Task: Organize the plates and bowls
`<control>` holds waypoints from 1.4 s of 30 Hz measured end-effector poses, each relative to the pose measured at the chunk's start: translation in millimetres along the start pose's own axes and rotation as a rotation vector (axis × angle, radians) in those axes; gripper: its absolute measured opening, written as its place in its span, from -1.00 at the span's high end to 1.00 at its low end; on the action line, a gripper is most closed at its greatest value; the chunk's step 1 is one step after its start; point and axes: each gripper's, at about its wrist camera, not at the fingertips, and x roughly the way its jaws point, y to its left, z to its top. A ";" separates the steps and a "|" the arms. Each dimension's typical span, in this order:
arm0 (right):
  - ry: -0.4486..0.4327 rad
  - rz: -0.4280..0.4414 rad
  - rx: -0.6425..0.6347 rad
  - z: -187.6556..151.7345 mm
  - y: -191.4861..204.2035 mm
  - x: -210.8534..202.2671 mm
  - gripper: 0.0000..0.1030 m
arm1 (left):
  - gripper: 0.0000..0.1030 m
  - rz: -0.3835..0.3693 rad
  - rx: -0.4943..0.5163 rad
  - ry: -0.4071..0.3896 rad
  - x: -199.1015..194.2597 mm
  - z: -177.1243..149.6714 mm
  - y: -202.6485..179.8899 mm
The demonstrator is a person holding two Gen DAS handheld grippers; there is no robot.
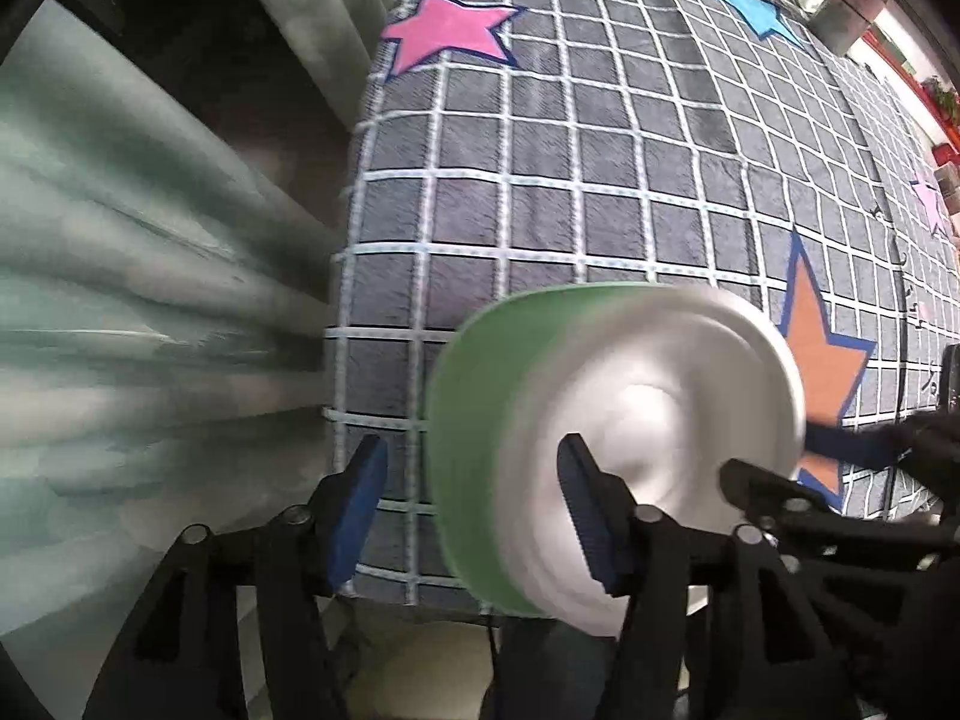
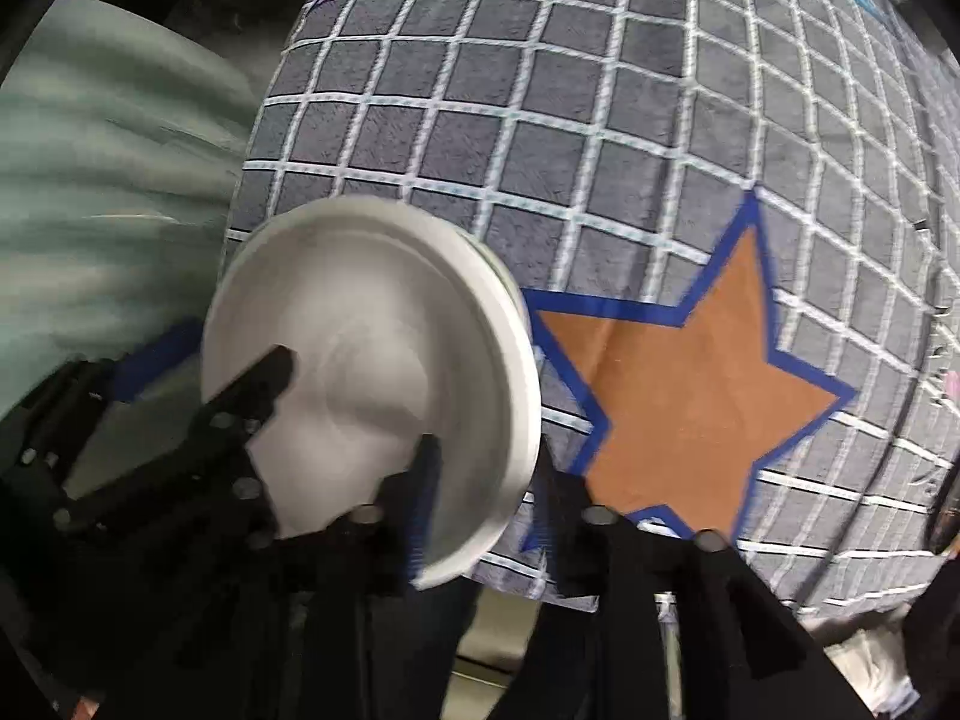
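Both tools stand part-open — left tool (image 1: 474,516) and right tool (image 2: 486,492) straddle the plate (image 2: 372,372) rim, gripping nothing; lift clear — don't nudge the stack.

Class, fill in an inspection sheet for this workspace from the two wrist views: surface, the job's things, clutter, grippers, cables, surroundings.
Surface: grey checked cloth with an orange star, a pink star and a blue star.
Job's things: white plate sitting on a green bowl, near the cloth's front corner, blurred.
Clutter: nothing seen on the cloth near the stack.
Grippers: left gripper open, astride the stack's rim; right gripper open, plate rim between its fingers, pads apparently not pressing.
Cables: nothing clearly seen.
Surroundings: grey-green curtain beside the table; red ledge with plants far off.
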 end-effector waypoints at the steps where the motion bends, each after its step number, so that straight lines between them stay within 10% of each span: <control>1: -0.013 -0.030 0.000 -1.9 -2.1 -3.8 -0.35 | -0.46 -0.013 -0.011 -0.009 -4.1 0.4 5.3; 6: -0.056 -0.015 0.015 -9.3 -20.9 -24.2 -0.98 | -0.71 -0.073 -0.034 -0.053 -25.0 1.9 27.9; 21: -0.242 -0.034 0.110 -19.4 -20.8 -106.8 -0.98 | -0.99 -0.049 0.100 -0.126 -63.3 -21.7 10.0; 42: -0.215 -0.046 0.092 -29.1 -9.5 -99.8 -0.98 | -0.99 -0.026 0.124 -0.166 -71.9 -25.3 8.4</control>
